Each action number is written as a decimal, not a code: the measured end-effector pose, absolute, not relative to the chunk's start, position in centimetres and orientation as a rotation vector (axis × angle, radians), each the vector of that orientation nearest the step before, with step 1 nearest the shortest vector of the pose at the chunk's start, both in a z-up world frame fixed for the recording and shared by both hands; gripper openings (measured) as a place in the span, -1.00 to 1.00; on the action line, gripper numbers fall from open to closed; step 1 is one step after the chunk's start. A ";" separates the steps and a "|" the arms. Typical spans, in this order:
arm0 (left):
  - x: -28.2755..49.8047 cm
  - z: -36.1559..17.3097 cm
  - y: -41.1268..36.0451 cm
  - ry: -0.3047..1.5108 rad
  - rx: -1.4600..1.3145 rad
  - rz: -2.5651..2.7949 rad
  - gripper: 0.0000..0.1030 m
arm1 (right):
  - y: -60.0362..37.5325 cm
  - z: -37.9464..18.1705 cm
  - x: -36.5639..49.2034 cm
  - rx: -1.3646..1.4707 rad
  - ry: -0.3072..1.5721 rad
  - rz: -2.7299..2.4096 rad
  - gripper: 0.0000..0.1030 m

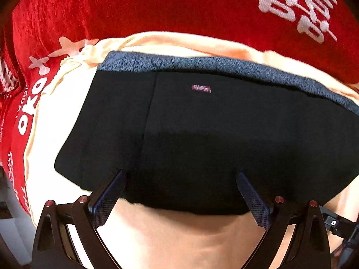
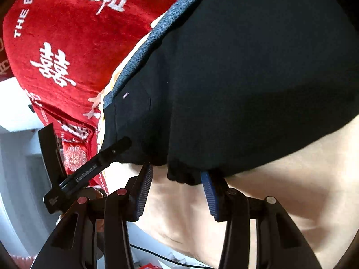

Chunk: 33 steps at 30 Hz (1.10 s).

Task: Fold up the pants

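One red plush blanket with white woven characters at far left and back; one pale cream cloth sheet spread over it; one pair of black knit pants with a heathered blue-grey waistband lying folded flat on the cream sheet. Small pink woven label just below the waistband. Fabric smooth, one vertical seam left of centre, near edge rounded. Two grippers. Left gripper: jaws spread wide, tips touching the near hem, nothing pinched. Right gripper: jaws parted, a bunched fold of hem hanging between the blue ribbed pads, not clamped.
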<state>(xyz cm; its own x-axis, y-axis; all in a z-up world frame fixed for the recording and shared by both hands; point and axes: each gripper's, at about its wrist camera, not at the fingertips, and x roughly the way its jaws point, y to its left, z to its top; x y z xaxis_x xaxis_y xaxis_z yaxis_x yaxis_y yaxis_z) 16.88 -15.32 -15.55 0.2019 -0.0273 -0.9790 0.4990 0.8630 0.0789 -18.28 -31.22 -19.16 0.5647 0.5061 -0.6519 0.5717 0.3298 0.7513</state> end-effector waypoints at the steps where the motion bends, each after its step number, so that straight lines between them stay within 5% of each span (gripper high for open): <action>1: 17.2 -15.5 -15.4 1.317 0.426 -0.381 0.94 | -31.3 -19.3 -18.1 1.319 1.046 -0.058 -0.06; 4: 18.6 -15.3 -15.9 1.267 0.457 -0.382 0.94 | -31.7 -19.0 -16.7 1.315 1.085 -0.060 -0.17; 5: 19.2 -15.4 -15.9 1.248 0.483 -0.387 0.94 | -31.7 -18.5 -15.9 1.257 1.118 -0.061 -0.62; 6: 19.5 -15.6 -15.9 1.231 0.525 -0.389 0.94 | -31.7 -18.1 -15.4 1.215 1.134 -0.068 -0.82; 18: 18.6 -17.5 -11.1 1.230 0.581 -0.425 0.98 | -28.9 -18.8 -18.6 1.188 1.189 -0.119 -0.85; 22: 18.5 -17.1 -11.4 1.254 0.589 -0.414 0.98 | -28.3 -17.0 -19.0 1.100 1.312 -0.072 -0.77; 27: 19.2 -15.8 -12.1 1.221 0.592 -0.446 0.97 | -32.1 -12.4 -18.5 0.894 1.238 -0.144 -0.76; 33: 19.7 -18.0 -12.8 1.252 0.641 -0.429 0.98 | -34.9 -16.4 -17.6 0.927 1.286 -0.148 -0.79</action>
